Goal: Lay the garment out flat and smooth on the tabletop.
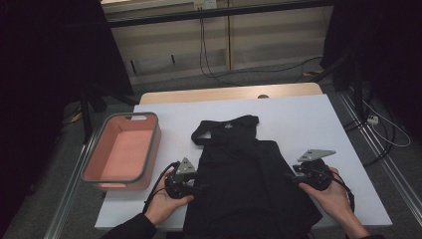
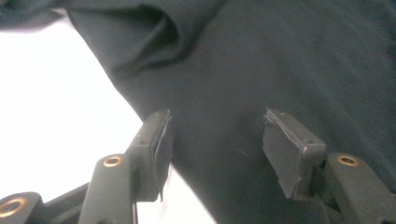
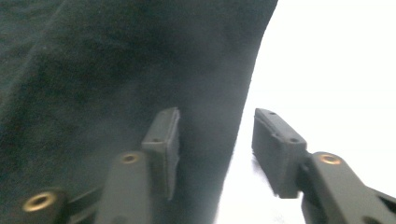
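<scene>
Both forearms enter from the near edge, sleeves dark. Left hand (image 1: 164,201) cups the left gripper (image 1: 195,188) from below, jaws pointing inward toward the other gripper. Its jaws stand apart, a clear gap between the pads (image 2: 163,144). Right hand (image 1: 334,195) grips the right gripper (image 1: 289,176) likewise, jaws pointing inward, spread wide, pads (image 3: 170,140) parallel, nothing clamped.

No readable text, labels, brands or numbers anywhere
</scene>
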